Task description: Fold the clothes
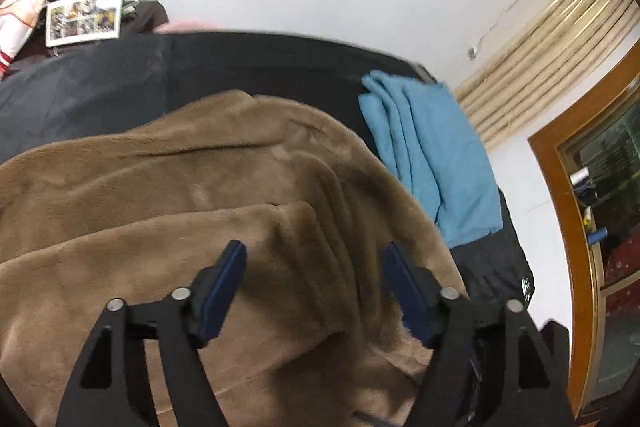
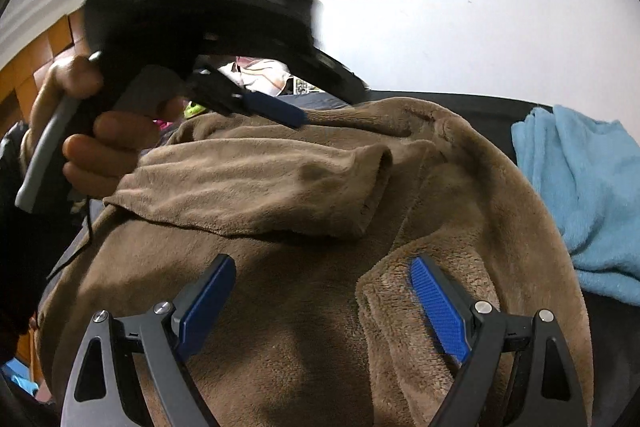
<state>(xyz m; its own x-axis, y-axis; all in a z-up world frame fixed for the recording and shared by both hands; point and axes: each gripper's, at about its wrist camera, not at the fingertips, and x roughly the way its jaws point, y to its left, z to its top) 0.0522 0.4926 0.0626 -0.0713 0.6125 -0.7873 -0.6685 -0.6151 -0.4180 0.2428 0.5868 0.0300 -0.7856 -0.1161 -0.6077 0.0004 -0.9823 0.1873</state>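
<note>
You held both grippers spread over the fleece (image 1: 224, 187), pinching nothing. Your left gripper (image 1: 314, 259) hung at the lower centre of its frame, above the brown folds. Your right gripper (image 2: 320, 279) sat at the lower centre of its own frame, with a folded sleeve (image 2: 260, 183) above it. The blue cloth (image 1: 432, 151) lay at centre right, touching the fleece, on the dark surface (image 1: 100, 95).

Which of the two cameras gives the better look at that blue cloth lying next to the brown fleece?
The left wrist view: the blue cloth shows nearly whole there, loosely folded on the dark surface beside the brown fleece. The right wrist view catches only part of it, cut off at the picture's right edge.
</note>
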